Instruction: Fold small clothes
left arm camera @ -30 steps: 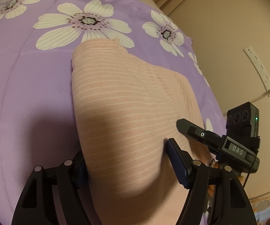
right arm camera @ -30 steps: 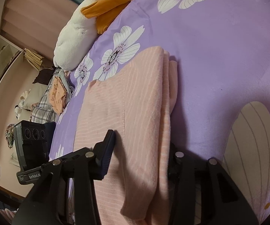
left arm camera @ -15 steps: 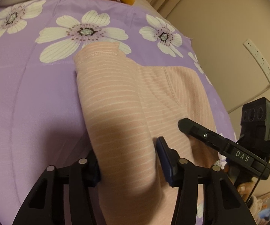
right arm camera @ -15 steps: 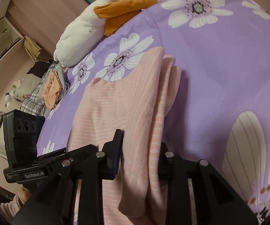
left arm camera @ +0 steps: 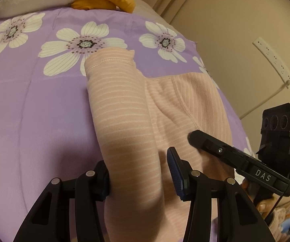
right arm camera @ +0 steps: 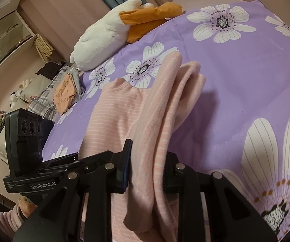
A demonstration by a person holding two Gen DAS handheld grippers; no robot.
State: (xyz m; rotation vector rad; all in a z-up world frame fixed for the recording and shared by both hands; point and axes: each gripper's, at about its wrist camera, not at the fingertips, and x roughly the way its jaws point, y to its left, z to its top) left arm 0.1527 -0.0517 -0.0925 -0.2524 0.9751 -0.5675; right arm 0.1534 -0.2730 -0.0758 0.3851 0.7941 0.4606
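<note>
Left hand-held gripper (left arm camera: 137, 167): pinching a raised fold of the pink striped garment (left arm camera: 124, 121), centre frame.
Right hand-held gripper (right arm camera: 148, 169): clamped on bunched layers.
Right view only: clothes pile (right arm camera: 64, 92), left, on purple floral bed (right arm camera: 235, 92).
Left view only: power strip (left arm camera: 273, 60), upper right wall.

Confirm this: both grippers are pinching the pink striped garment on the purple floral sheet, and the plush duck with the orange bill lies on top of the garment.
One thing is off. The plush duck is not on the pink striped garment; it lies apart at the far edge of the purple floral sheet, as the right wrist view shows. The left gripper and right gripper do grip the garment.
</note>
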